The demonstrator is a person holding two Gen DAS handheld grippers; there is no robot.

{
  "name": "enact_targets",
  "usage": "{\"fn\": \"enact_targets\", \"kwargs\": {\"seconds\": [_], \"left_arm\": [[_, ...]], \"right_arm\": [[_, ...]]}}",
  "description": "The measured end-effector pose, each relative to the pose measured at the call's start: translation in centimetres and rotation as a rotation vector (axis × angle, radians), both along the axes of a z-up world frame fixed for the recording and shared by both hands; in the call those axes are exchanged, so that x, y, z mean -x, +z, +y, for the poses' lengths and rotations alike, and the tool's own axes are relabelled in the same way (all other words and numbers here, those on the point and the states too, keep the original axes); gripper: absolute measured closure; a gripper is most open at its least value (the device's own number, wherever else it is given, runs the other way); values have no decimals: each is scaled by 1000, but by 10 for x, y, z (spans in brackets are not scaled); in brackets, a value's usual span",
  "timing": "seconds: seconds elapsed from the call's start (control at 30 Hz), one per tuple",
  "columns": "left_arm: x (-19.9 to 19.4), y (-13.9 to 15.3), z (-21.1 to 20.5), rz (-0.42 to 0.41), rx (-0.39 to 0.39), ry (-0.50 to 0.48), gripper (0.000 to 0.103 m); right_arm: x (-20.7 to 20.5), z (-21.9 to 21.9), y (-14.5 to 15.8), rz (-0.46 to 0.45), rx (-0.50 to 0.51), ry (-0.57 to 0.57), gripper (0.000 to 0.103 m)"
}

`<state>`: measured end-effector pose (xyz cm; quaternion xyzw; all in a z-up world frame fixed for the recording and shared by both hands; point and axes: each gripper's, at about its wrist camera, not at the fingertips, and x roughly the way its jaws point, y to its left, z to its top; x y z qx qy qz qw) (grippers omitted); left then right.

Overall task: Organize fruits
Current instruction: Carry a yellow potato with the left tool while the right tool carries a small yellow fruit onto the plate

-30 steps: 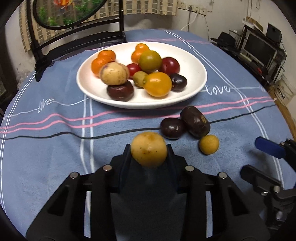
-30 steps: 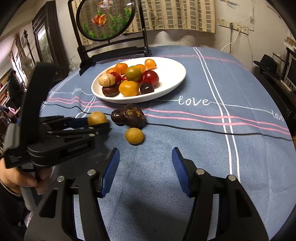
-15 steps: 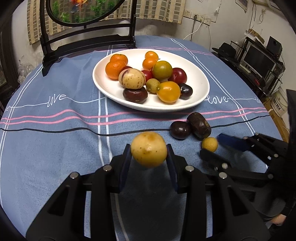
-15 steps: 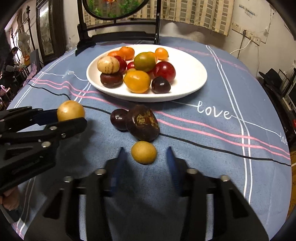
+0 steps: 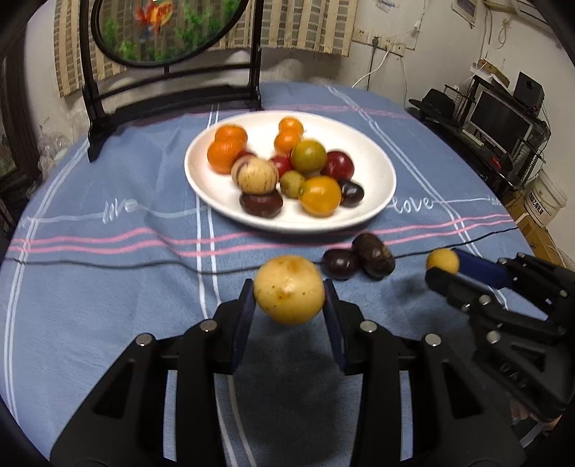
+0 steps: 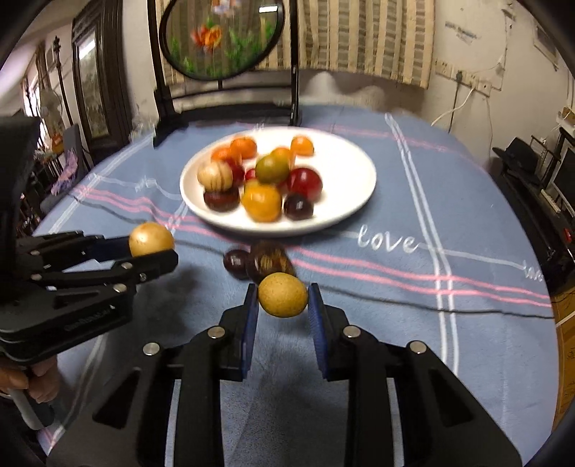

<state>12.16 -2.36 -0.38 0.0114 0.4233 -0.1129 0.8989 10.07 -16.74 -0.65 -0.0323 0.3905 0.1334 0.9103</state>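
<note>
My left gripper (image 5: 289,305) is shut on a large yellow fruit (image 5: 288,289) and holds it above the blue cloth. My right gripper (image 6: 283,305) is shut on a small yellow fruit (image 6: 283,294), lifted off the cloth; it also shows in the left wrist view (image 5: 442,261). A white plate (image 5: 373,169) with several orange, red, green and dark fruits sits ahead in the middle of the table. Two dark fruits (image 5: 359,257) lie on the cloth just in front of the plate, between the grippers. The left gripper with its fruit shows in the right wrist view (image 6: 151,239).
A black stand with an oval fish picture (image 5: 169,28) stands at the table's far edge. A thin black cable (image 5: 107,264) runs across the cloth. Shelves with electronics (image 5: 503,122) are at the right, beyond the table.
My right gripper has moved in, shut on the small yellow fruit and lifted it off the cloth. My left gripper still holds the large yellow fruit and has drawn back and risen a little.
</note>
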Motion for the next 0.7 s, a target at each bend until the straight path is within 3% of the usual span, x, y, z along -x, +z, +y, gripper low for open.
{"fn": "enact_targets", "kwargs": {"seconds": [0.2, 0.33, 0.7], "left_arm": [[-5, 36, -6, -74, -15, -18, 65], [-22, 51, -13, -113, -19, -24, 65], [-90, 35, -17, -81, -65, -2, 65]], "right_arm": [[-1, -6, 41, -125, -48, 4, 75], [-15, 0, 50, -157, -44, 27, 75], [-78, 14, 20, -110, -21, 39, 75]]}}
